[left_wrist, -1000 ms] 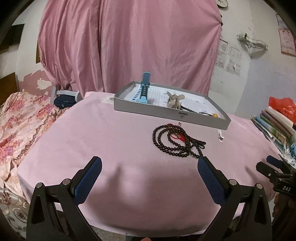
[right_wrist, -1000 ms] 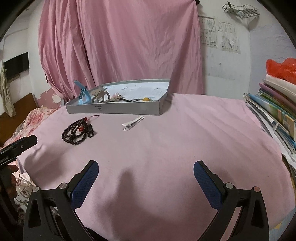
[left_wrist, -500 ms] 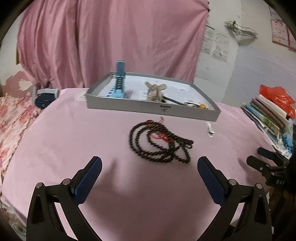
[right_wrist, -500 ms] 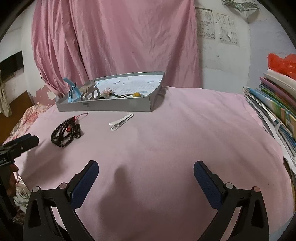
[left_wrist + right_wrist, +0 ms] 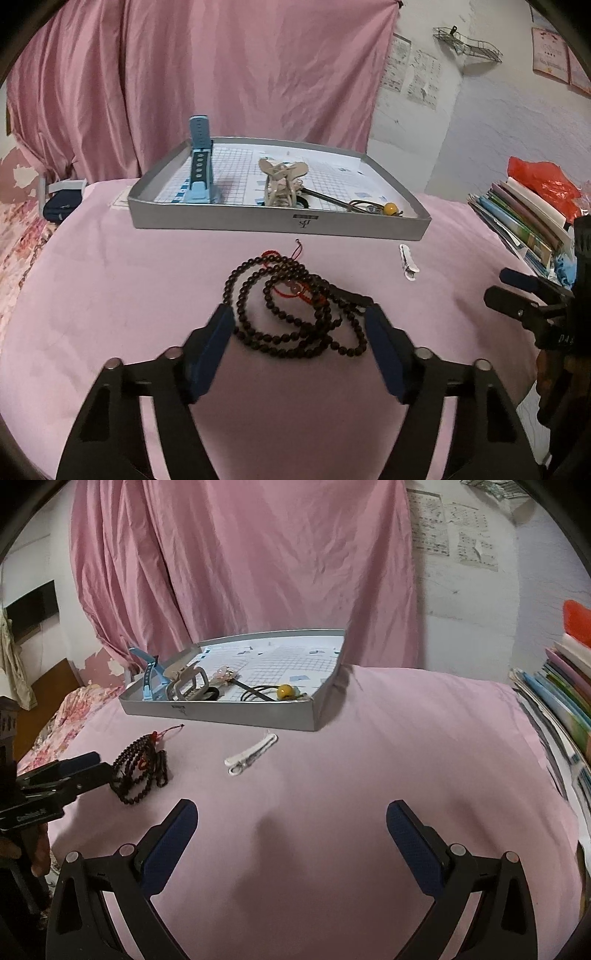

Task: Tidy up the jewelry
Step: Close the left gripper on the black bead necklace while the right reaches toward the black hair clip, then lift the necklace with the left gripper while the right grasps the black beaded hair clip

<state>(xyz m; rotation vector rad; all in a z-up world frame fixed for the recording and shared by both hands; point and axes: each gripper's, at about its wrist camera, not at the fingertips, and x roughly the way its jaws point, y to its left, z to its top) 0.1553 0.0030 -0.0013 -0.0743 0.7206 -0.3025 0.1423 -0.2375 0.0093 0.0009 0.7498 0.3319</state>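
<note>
A string of dark beads [image 5: 295,306] with a red cord lies coiled on the pink cloth. My left gripper [image 5: 301,325] is open, its blue fingers on either side of the coil's near end. The beads [image 5: 142,771] also show in the right wrist view beside the left gripper's fingertips [image 5: 83,762]. A white hair clip [image 5: 408,262] [image 5: 251,755] lies loose in front of the grey tray [image 5: 280,223] [image 5: 221,716]. The tray holds a blue watch strap [image 5: 201,166], a beige claw clip [image 5: 282,181] and a hair tie with a yellow bead [image 5: 389,208]. My right gripper [image 5: 291,823] hangs open over bare cloth.
A stack of books [image 5: 528,218] [image 5: 561,705] with a red bag [image 5: 543,181] fills the table's right side. A pink curtain [image 5: 207,66] hangs behind the tray. A floral bedspread [image 5: 62,716] lies past the left edge. A dark pouch [image 5: 61,206] sits at the far left.
My left gripper moved forward onto the beads and its fingers narrowed around the coil. The right gripper shifted slightly closer to the table, still open.
</note>
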